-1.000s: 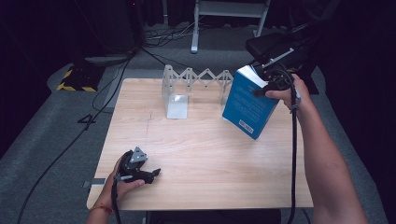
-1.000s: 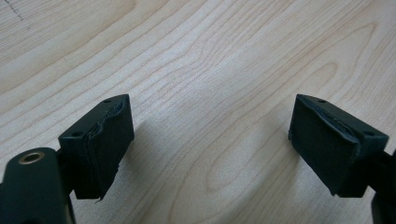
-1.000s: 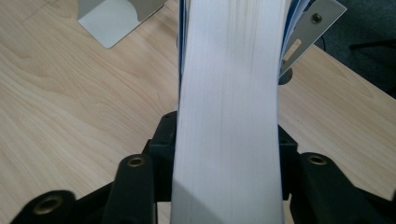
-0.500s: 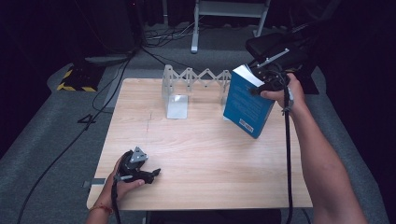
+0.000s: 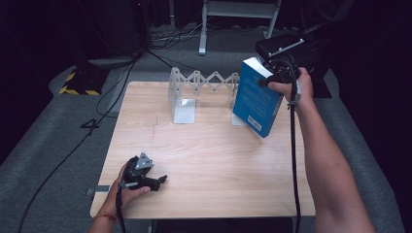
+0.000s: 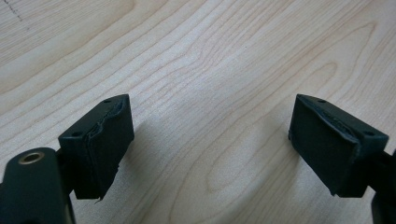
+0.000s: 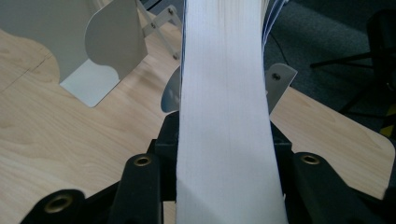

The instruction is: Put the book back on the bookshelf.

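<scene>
A thick blue book [image 5: 256, 99] hangs tilted over the table's back right, its lower corner just above the wood. My right gripper [image 5: 272, 73] is shut on its top edge. In the right gripper view the white page edge [image 7: 226, 116] runs up between the two black jaws, which press on both covers. A white expanding book rack [image 5: 204, 82] stands along the back edge, one of its bookend plates [image 7: 109, 56] just left of the book. My left gripper [image 5: 158, 180] rests near the front left corner, open, with bare wood [image 6: 210, 70] between its pads.
The wooden table [image 5: 209, 160] stands on grey carpet. Cables [image 5: 116, 97] run across the floor at the left, past a yellow-and-black striped block [image 5: 77, 82]. A white metal stand [image 5: 238, 14] is behind the table. The right gripper's cable [image 5: 294, 160] hangs along the forearm.
The right hand has lifted the blue book a little and carried it slightly left toward the rack. The left hand and its gripper have stayed still.
</scene>
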`<action>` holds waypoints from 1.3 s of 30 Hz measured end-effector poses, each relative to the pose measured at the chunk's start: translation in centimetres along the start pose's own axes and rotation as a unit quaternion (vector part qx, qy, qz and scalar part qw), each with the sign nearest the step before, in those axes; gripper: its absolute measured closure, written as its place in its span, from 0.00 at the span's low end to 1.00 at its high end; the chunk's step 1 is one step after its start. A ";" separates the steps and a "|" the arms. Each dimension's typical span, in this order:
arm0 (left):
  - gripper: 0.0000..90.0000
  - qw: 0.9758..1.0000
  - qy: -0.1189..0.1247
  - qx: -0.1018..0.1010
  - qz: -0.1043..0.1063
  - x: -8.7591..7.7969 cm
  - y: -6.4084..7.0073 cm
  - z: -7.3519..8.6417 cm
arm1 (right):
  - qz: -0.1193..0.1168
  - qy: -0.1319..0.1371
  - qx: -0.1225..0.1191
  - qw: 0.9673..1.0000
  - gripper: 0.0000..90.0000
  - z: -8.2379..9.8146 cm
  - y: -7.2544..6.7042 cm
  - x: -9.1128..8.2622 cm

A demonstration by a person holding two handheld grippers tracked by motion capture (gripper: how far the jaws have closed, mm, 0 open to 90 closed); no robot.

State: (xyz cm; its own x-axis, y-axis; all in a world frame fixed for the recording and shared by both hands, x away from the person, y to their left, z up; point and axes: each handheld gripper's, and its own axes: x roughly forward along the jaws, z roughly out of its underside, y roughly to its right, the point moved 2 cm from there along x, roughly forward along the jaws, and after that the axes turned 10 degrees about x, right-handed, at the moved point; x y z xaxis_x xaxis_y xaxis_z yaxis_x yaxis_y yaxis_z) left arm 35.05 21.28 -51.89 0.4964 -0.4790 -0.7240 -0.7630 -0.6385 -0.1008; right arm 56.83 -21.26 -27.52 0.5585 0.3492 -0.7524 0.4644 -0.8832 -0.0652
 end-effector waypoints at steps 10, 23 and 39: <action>0.16 1.000 0.002 0.002 0.003 0.0 0.0 0.1 | 0.046 0.052 0.036 0.997 0.67 -1.4 -0.9 1.4; 0.17 1.000 0.001 0.004 0.005 -0.1 0.0 0.1 | 0.093 0.108 0.101 0.985 0.67 0.5 -0.4 4.3; 0.17 1.000 0.000 0.008 0.004 -0.1 0.0 0.1 | 0.109 0.127 0.115 0.979 0.66 2.7 -0.3 3.9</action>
State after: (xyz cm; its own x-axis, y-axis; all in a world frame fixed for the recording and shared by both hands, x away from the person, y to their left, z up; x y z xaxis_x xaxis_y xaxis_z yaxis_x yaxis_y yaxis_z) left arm 34.97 21.39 -51.90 0.4911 -0.4839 -0.7243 -0.7728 -0.6257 -0.1060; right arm 56.97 -20.51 -32.18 0.7940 0.1851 -0.5791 0.1640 -0.9824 -0.0891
